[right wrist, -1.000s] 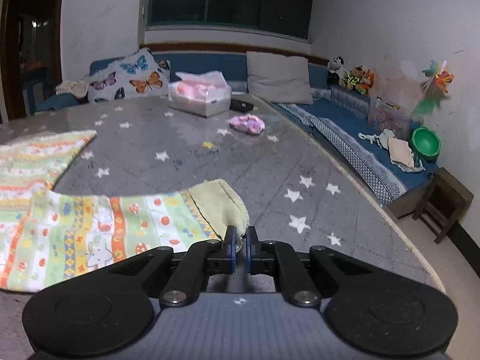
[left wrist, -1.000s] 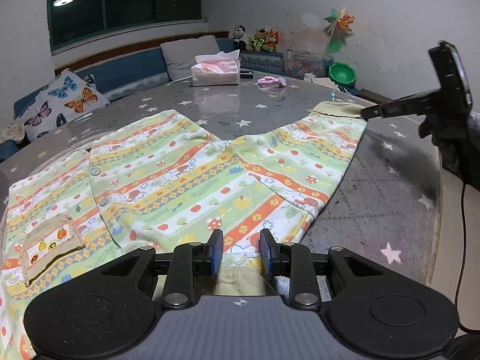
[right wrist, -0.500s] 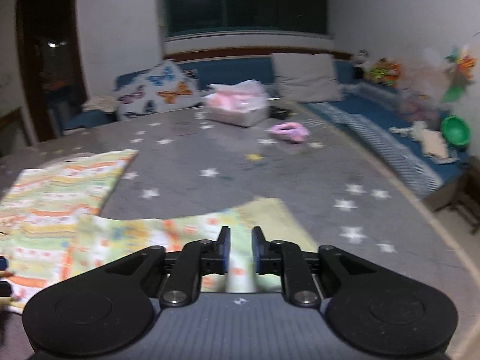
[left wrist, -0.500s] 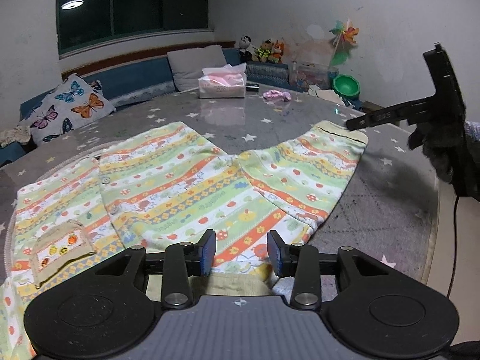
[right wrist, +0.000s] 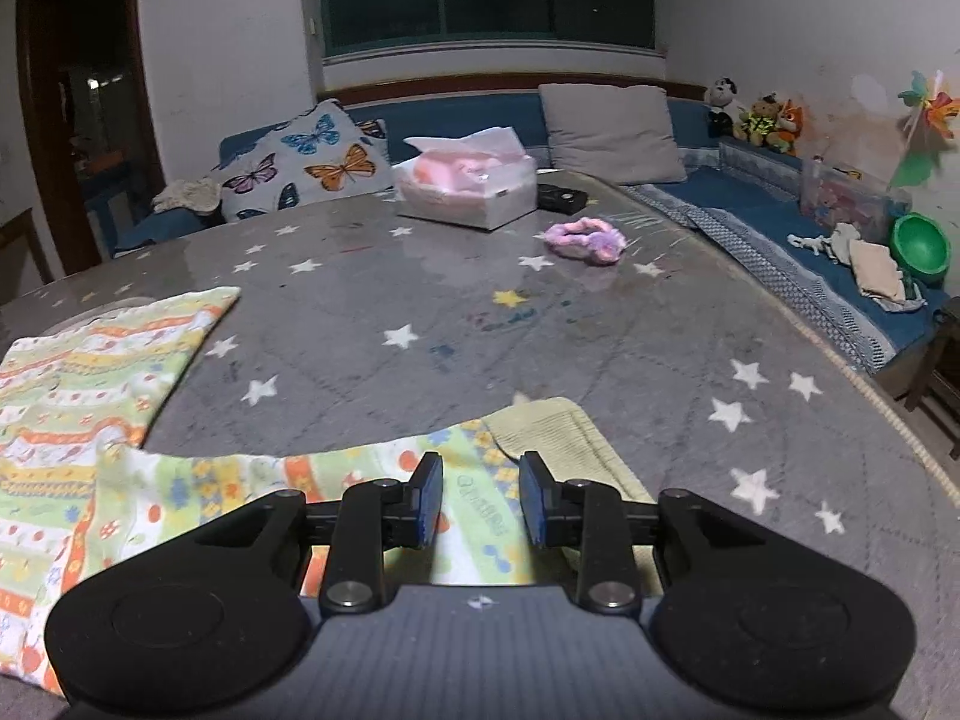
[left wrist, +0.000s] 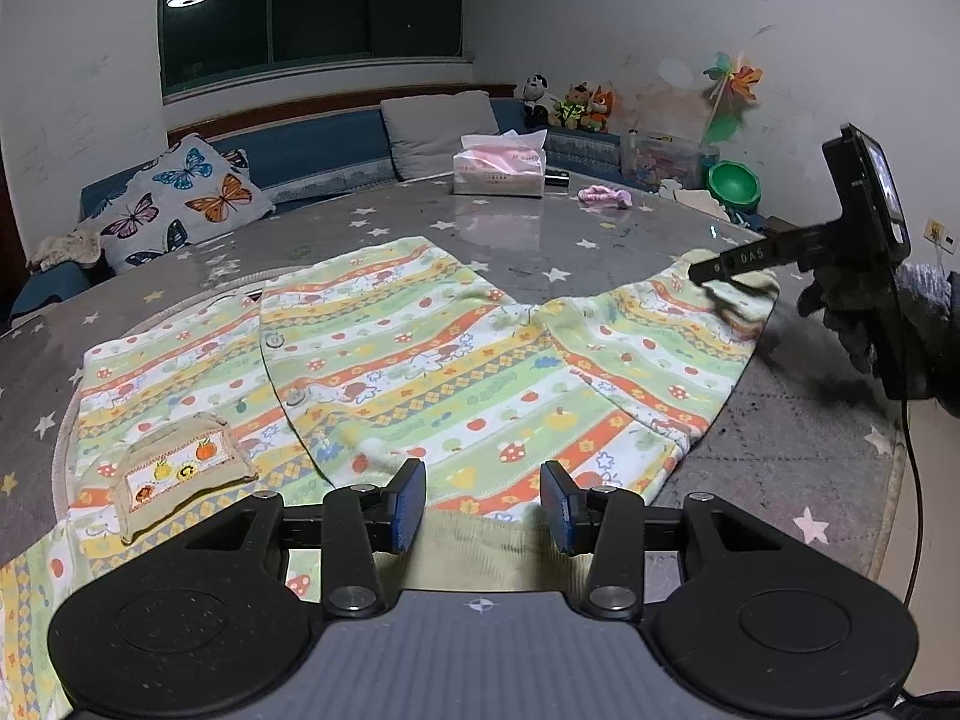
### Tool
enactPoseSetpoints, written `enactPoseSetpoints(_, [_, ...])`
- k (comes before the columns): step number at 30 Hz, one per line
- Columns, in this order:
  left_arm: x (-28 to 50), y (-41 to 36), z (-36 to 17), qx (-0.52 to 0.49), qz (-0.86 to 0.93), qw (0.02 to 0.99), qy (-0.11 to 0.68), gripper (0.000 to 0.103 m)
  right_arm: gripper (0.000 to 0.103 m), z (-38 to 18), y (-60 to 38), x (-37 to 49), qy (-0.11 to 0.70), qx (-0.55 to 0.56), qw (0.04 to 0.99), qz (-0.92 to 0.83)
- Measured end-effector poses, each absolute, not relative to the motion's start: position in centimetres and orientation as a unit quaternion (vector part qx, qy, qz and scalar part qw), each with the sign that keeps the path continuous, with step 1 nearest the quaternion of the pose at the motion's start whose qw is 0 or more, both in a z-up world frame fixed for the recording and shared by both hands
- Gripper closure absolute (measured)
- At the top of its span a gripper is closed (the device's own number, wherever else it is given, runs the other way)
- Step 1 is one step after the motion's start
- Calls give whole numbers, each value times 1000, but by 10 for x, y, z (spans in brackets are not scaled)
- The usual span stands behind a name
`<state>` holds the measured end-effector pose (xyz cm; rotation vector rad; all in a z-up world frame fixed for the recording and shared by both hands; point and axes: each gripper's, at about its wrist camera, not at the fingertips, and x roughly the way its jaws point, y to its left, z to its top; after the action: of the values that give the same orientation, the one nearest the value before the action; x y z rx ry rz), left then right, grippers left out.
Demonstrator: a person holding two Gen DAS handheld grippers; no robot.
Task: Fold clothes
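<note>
A striped, fruit-patterned child's garment (left wrist: 432,372) lies spread flat on the grey star-patterned table (left wrist: 510,252). It has a small chest pocket (left wrist: 180,468) at the left and an olive ribbed cuff (left wrist: 480,546) just under my left gripper (left wrist: 483,504), which is open and empty above it. My right gripper (right wrist: 480,504) is open and empty over the garment's sleeve (right wrist: 300,480), whose yellow ribbed cuff (right wrist: 552,426) lies flat just ahead. The right gripper also shows in the left wrist view (left wrist: 726,282), at the far sleeve end.
A tissue box (left wrist: 498,171), a pink scrunchie (left wrist: 603,197) and a small black object (right wrist: 561,198) lie at the table's far side. A blue sofa (right wrist: 750,210) with pillows, toys and a green bowl (right wrist: 918,246) wraps around behind. The table's edge (right wrist: 888,414) curves at the right.
Both grippers have opened wider. The right one has let go of the sleeve cuff, which now lies flat, and has pulled back a little over the sleeve. The left one has risen slightly.
</note>
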<state>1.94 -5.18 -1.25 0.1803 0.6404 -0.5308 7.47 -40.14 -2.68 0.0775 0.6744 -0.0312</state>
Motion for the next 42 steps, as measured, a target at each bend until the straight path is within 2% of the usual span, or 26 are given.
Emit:
enactPoseSetpoints(9, [18,-50,-15,87,-253,910,316,55,69,-28,-395,83,325,21,945,-15])
enactPoseSetpoints(10, [18,-50,-15,87,-252,910,316,55,67,-27,-395,82,325,21,945,-15])
enactPoseSetpoints(12, [18,-50,-14,86,-251,911,316,55,57,-24,-397,77,321,29,946,-14])
enactPoseSetpoints(14, [18,-50,-14,85,-251,911,316,55,55,-21,-401,68,314,34,948,-22])
enactPoseSetpoints(28, [30,-66,-11,79,-238,913,321,49,53,-32,-428,38,317,51,945,-71])
enactPoseSetpoints(29, [31,-68,-11,79,-236,913,322,49,56,-33,-427,38,316,49,945,-72])
enactPoseSetpoints(30, [32,-71,-11,80,-235,913,323,49,67,-33,-426,37,316,47,945,-73])
enactPoseSetpoints(33, [34,-79,-13,85,-236,911,328,49,89,-32,-423,34,316,61,945,-58])
enactPoseSetpoints(42, [33,-105,-18,106,-261,901,329,48,93,5,-416,20,278,95,956,-10])
